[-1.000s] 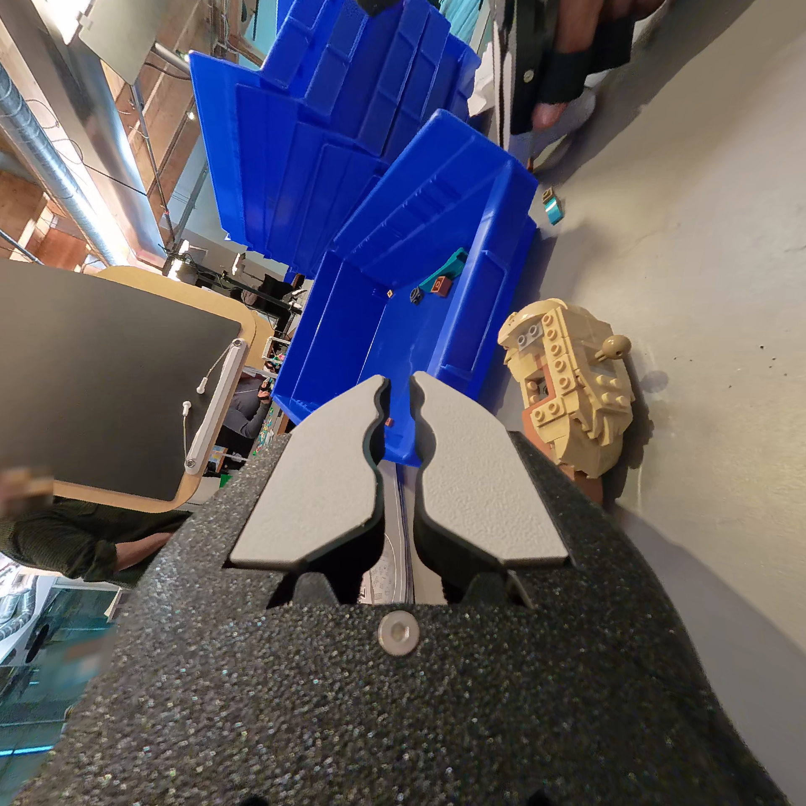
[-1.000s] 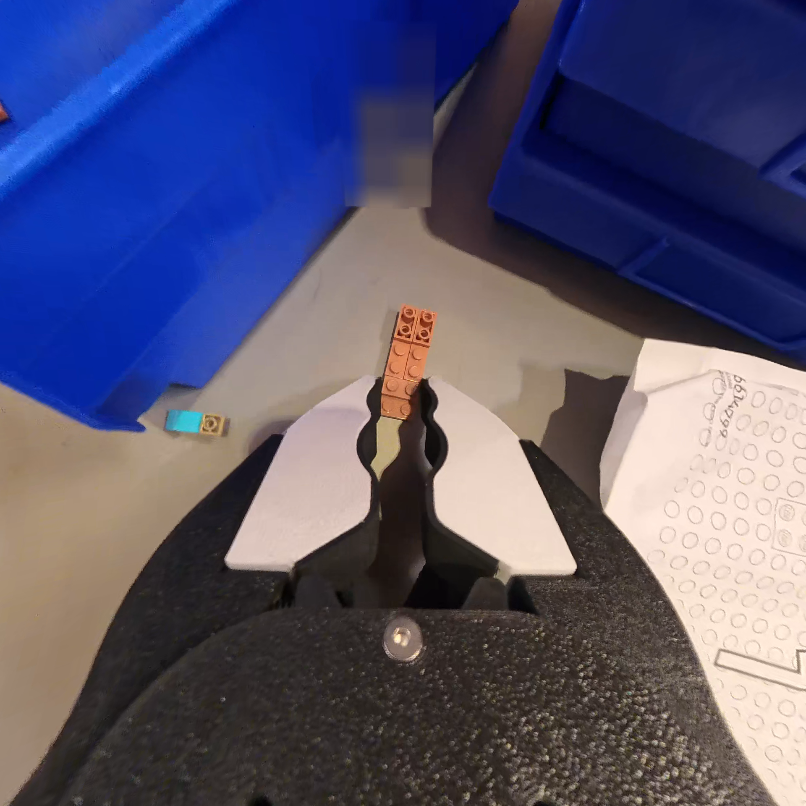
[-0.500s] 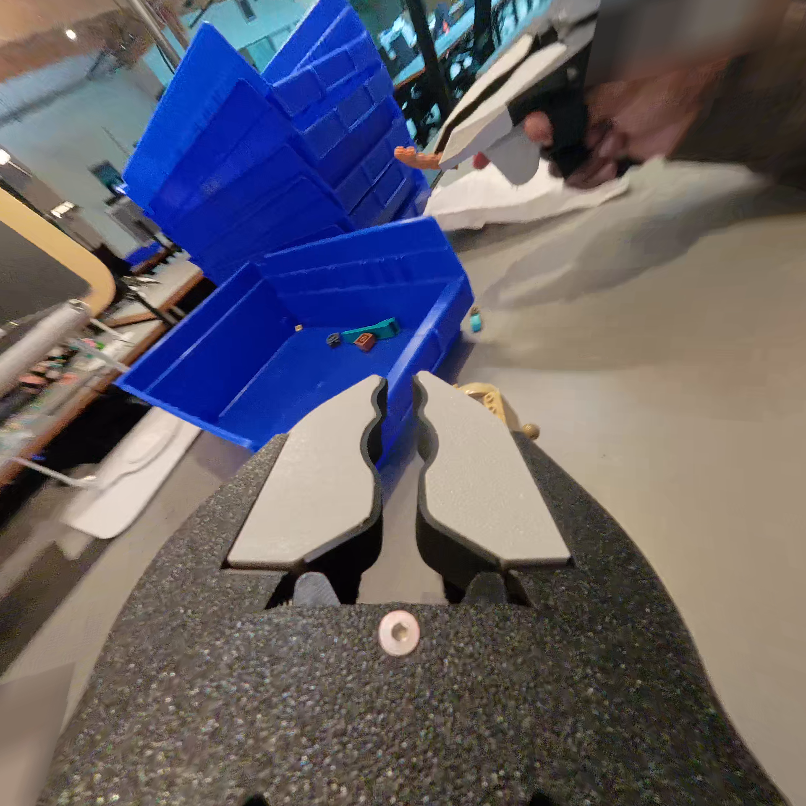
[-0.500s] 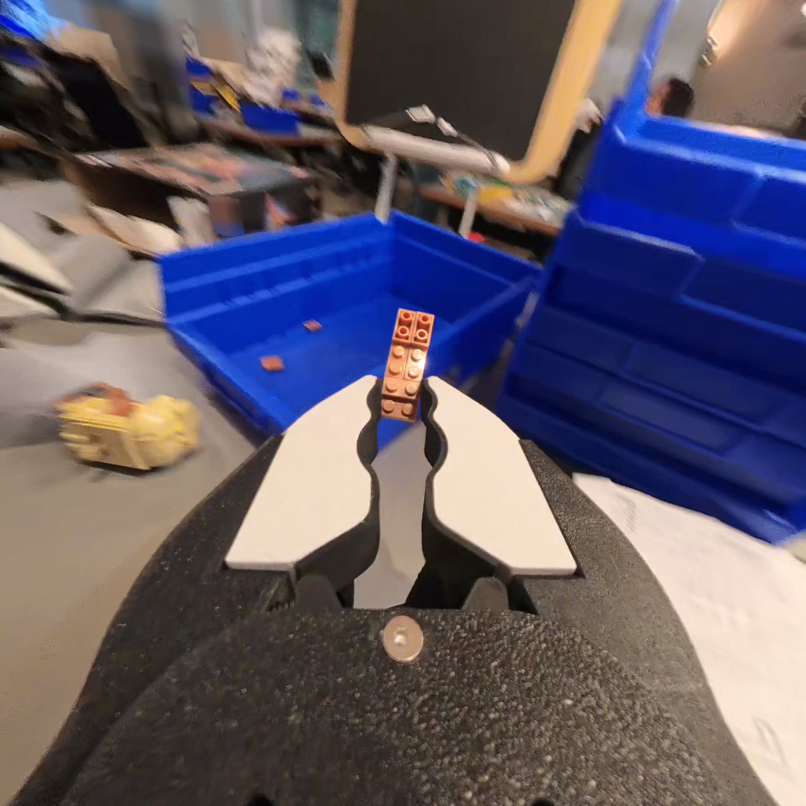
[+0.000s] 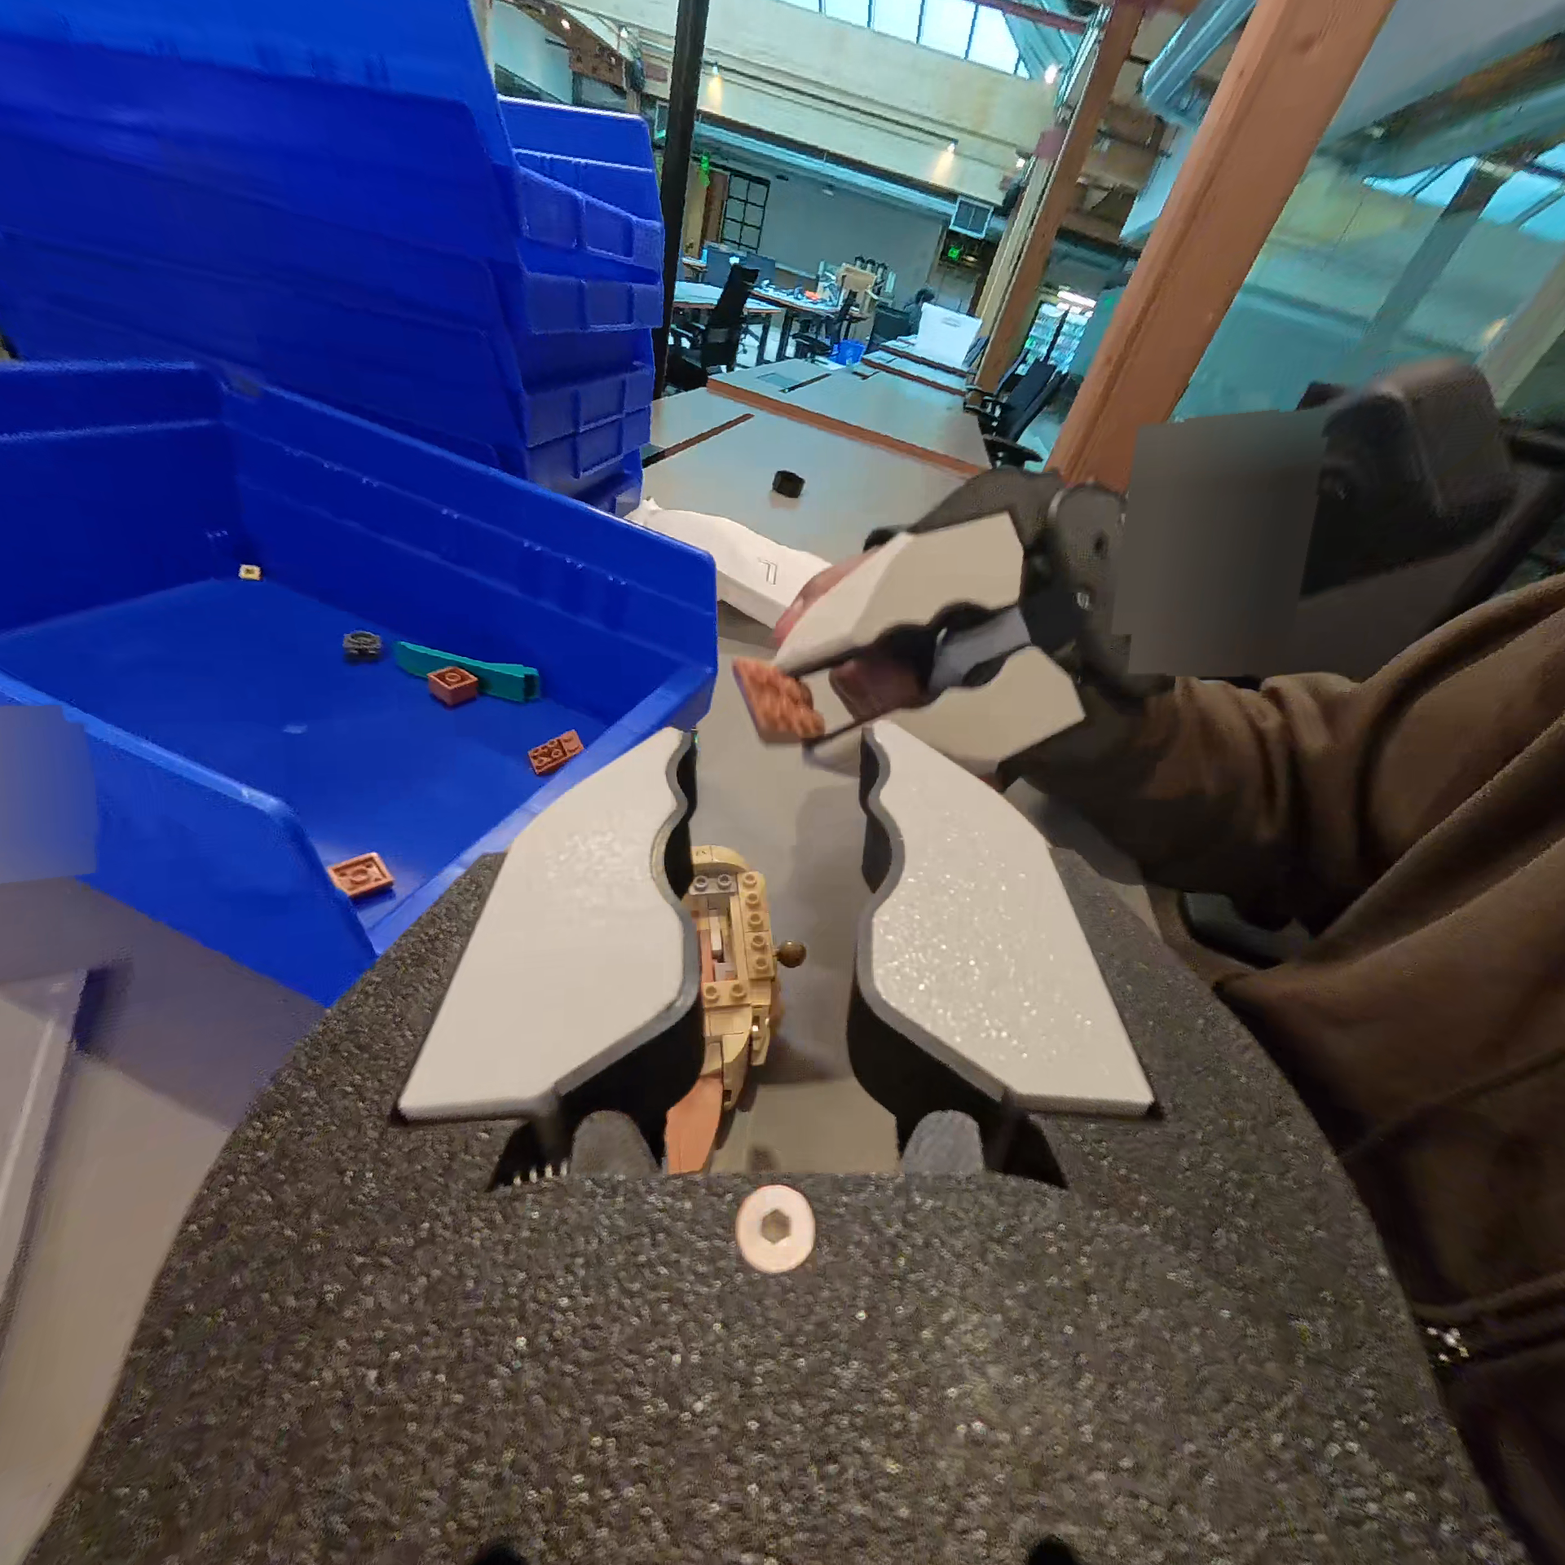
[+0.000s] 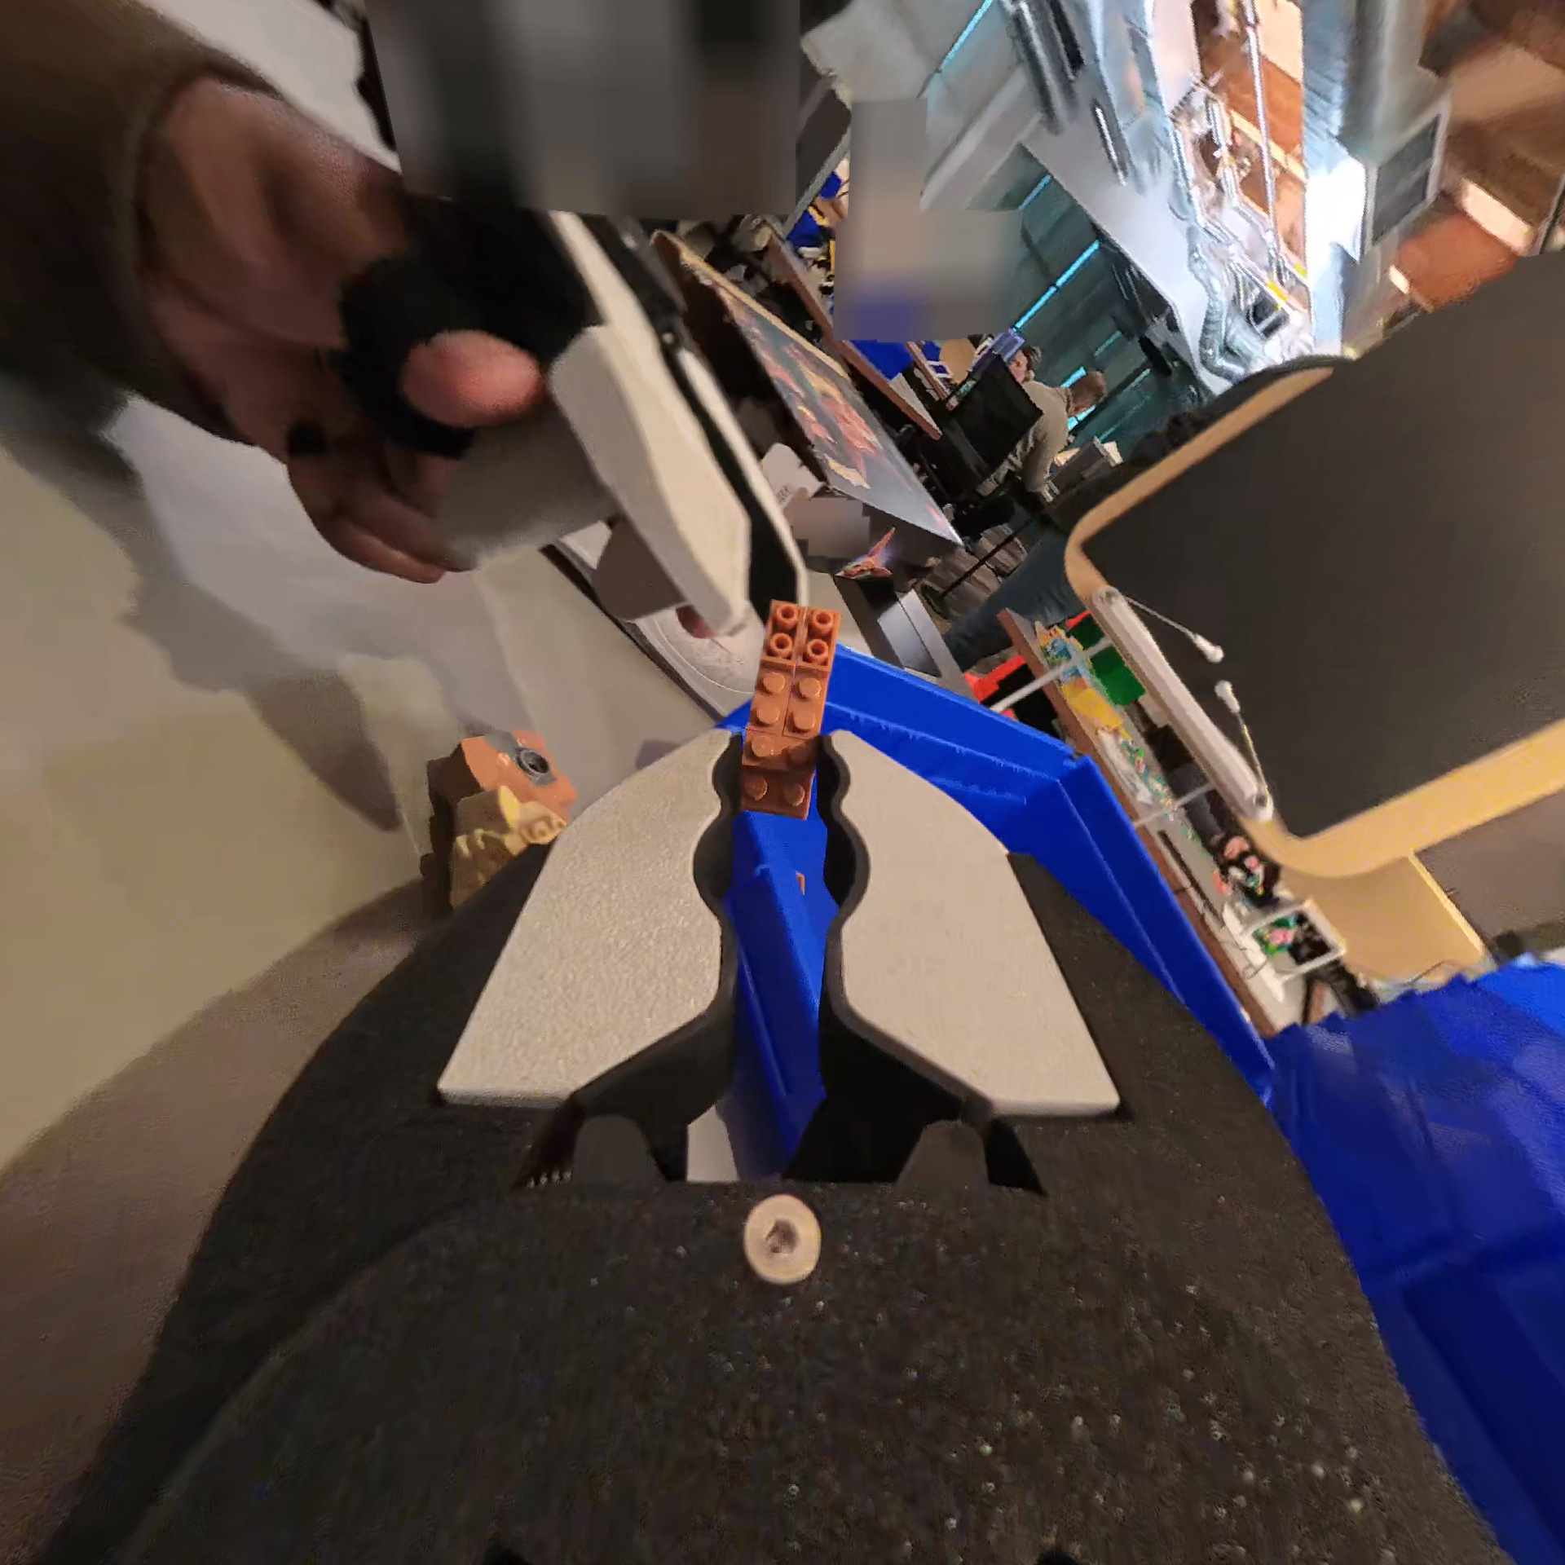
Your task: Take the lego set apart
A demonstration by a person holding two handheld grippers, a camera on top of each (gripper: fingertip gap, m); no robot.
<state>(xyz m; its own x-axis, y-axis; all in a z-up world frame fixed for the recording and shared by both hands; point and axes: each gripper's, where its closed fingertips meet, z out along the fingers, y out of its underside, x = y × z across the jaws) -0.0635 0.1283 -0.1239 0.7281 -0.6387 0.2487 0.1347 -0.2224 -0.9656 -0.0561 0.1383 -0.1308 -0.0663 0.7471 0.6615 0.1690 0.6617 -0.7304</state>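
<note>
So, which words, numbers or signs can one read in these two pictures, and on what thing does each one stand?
White paper sheet behind the blue bin: a small dark printed mark, which I do not copy.
Green lit signs far back in the hall: too small to read.
Colourful board beyond the table: blurred, unreadable.
Loose bricks in the bin: no writing visible.

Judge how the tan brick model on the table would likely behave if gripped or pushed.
The tan brick model looks stiff, though being many small bricks it may shed pieces under a squeeze. Its rounded side knob seems snag-prone. On the smooth table it would probably slide.
</note>
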